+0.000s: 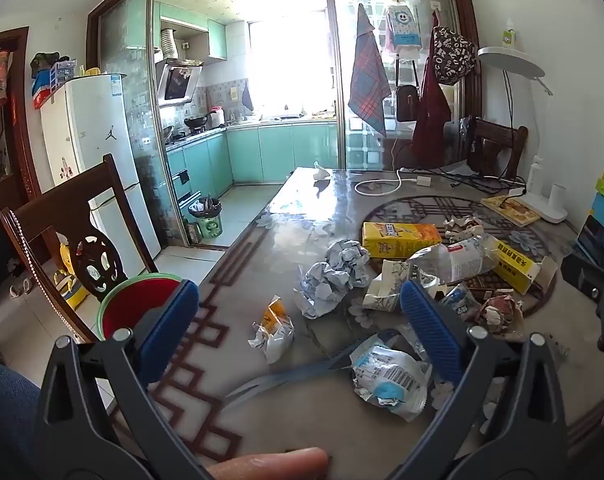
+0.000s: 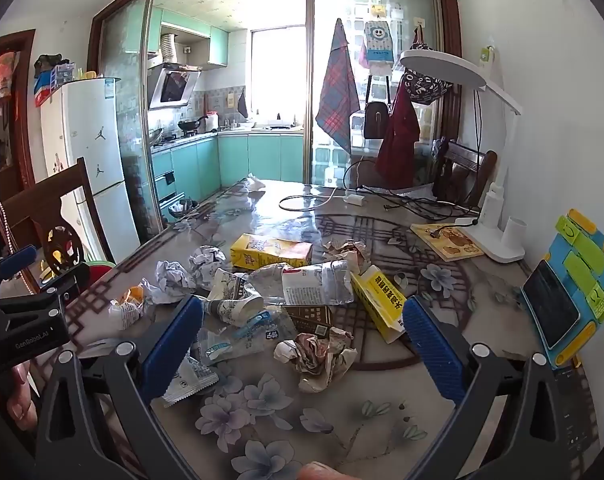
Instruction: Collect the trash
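Left gripper (image 1: 300,322) was wide open, nothing held, blue pads (image 1: 432,328) well apart above the table (image 1: 238,264). Between the jaws lay a small orange-white wrapper (image 1: 273,326); at 5 o'clock of it, near the right pad, a crumpled white-blue packet (image 1: 390,376). At 12 o'clock from the gripper, two balls of crumpled paper (image 1: 334,276). At 1 o'clock, a squashed paper cup (image 1: 390,286), a flattened clear bottle (image 1: 458,258), a yellow carton (image 1: 400,239) behind them and a second yellow box (image 1: 516,264) further right. A brownish paper wad (image 1: 498,312) sat at 3 o'clock. Red bin with green rim (image 1: 136,304) stood at 9 o'clock, off the table edge, beside a chair (image 1: 62,216).

Right gripper (image 2: 302,330) was also wide open and empty, blue pads (image 2: 174,336) spread. Between the jaws: brownish paper wad (image 2: 320,354) and a clear blue-print wrapper (image 2: 238,334); a white sachet (image 2: 188,380) touching the left pad. At 12 o'clock, flattened bottle (image 2: 314,284), paper cup (image 2: 232,294), yellow carton (image 2: 272,256). Yellow box (image 2: 382,302) at 1 o'clock, just beside the right pad. Crumpled paper (image 2: 174,278) at 11 o'clock. Left gripper body (image 2: 22,320) showed at 9 o'clock. Desk lamp (image 2: 494,208) at 2 o'clock, phone (image 2: 550,308) on a stand at 3 o'clock.
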`<state>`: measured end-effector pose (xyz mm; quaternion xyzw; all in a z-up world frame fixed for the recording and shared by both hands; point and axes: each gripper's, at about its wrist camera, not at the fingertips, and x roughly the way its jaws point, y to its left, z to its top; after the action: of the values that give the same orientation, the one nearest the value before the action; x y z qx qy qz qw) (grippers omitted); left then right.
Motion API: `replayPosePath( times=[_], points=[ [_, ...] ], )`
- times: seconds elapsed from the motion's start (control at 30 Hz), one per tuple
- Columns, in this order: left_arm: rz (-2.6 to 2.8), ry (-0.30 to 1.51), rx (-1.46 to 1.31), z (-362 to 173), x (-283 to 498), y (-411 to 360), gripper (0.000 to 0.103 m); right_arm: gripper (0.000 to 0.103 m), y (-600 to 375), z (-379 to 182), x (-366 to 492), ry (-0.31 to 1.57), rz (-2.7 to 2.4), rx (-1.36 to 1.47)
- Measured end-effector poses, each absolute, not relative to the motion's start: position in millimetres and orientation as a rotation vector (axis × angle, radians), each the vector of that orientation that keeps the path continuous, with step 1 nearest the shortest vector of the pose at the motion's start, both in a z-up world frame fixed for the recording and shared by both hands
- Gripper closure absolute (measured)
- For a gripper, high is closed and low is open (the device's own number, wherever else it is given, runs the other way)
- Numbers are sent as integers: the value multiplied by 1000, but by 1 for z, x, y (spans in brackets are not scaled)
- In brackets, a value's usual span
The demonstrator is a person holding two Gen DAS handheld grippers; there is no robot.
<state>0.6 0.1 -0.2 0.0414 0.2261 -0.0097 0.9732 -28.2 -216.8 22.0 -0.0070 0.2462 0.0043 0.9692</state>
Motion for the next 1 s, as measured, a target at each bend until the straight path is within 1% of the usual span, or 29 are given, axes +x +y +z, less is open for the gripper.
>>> replayPosePath(
  times=[1.0],
  points=[
    [-19,454,86,0,-1,-2,3,6,-218,23,-29,500,9,-2]
  ],
)
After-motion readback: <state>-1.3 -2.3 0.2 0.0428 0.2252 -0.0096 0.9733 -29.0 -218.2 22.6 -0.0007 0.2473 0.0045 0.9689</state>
